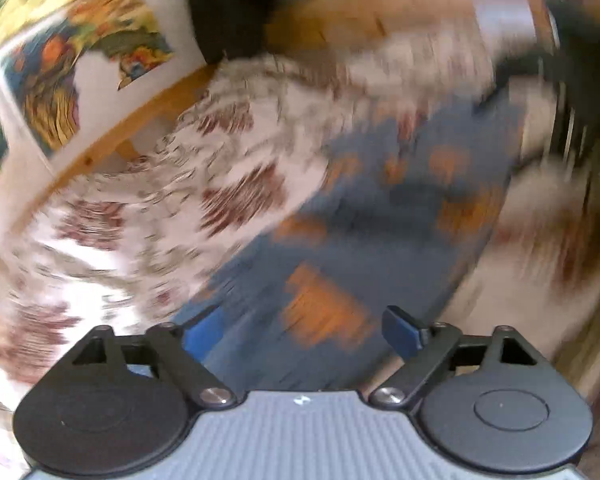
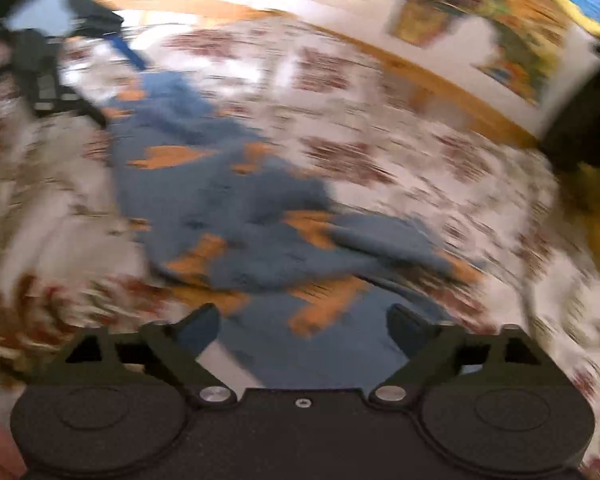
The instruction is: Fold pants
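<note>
Floral bedspread [image 2: 380, 152], blue pants [image 2: 236, 200] crumpled on it, left gripper [image 1: 302, 332] and right gripper [image 2: 302, 332] both spread wide, empty

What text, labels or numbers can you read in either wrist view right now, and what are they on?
None can be read.
Colourful posters on the wall: motion-blurred, any lettering illegible.
Small white mark on the left gripper body: too small to tell.
Blue pants with orange shapes, patterned bedcover, right gripper: no writing visible.
</note>
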